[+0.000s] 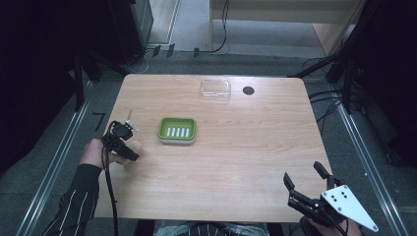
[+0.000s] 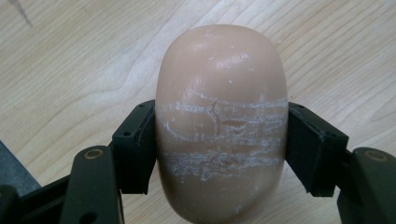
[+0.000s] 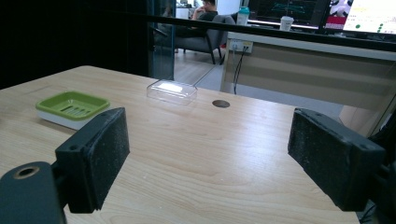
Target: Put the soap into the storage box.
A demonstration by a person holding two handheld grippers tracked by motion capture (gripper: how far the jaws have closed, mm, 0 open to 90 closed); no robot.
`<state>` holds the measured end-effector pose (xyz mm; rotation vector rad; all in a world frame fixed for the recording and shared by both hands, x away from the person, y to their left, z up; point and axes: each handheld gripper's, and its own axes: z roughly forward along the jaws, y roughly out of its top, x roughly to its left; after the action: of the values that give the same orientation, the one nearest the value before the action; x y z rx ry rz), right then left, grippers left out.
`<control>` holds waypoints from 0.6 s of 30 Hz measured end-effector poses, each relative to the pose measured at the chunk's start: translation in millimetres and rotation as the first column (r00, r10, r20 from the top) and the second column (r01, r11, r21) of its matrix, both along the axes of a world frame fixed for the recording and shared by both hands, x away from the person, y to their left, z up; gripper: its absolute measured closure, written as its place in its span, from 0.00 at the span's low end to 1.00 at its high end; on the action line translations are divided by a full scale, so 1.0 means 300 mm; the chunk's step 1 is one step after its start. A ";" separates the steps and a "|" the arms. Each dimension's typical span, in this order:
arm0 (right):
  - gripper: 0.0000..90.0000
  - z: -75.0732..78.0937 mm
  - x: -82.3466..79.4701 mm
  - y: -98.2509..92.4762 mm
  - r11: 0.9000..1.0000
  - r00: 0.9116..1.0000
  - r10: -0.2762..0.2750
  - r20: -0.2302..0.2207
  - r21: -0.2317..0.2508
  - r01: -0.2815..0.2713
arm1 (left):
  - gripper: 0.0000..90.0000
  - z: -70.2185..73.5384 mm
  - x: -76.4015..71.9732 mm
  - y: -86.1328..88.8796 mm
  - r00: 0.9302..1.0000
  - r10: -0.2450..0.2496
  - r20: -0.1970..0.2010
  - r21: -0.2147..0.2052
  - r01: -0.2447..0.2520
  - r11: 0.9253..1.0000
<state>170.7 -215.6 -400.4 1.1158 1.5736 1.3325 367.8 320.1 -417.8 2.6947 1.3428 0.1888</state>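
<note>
Currently, the left hand-held gripper is clamping a beige soap bar across its sides, just above the bench near the left edge. The green soap dish is sitting just to its right, with bare wood between them. The right hand-held gripper is hanging at the near right corner, jaws apart and gripping nothing.

The soap's near end runs off the bottom edge of the left gripper view, and its flanks are covered where the pads press. In the high view the left gripper hides most of the soap.
</note>
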 end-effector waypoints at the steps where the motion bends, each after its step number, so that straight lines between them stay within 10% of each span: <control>1: 0.15 0.000 -0.001 0.000 1.000 1.000 -0.001 0.000 0.002 0.001 | 0.37 0.001 0.001 -0.005 1.000 0.004 0.005 -0.009 -0.004 1.000; 18: 0.15 0.000 0.000 0.000 1.000 1.000 -0.001 0.000 0.002 0.001 | 0.37 0.018 0.018 -0.064 0.997 -0.080 0.000 0.003 0.080 0.997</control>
<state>170.7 -215.7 -400.4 1.1185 1.5716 1.3337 373.1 300.9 -412.5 2.7439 1.2332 0.1835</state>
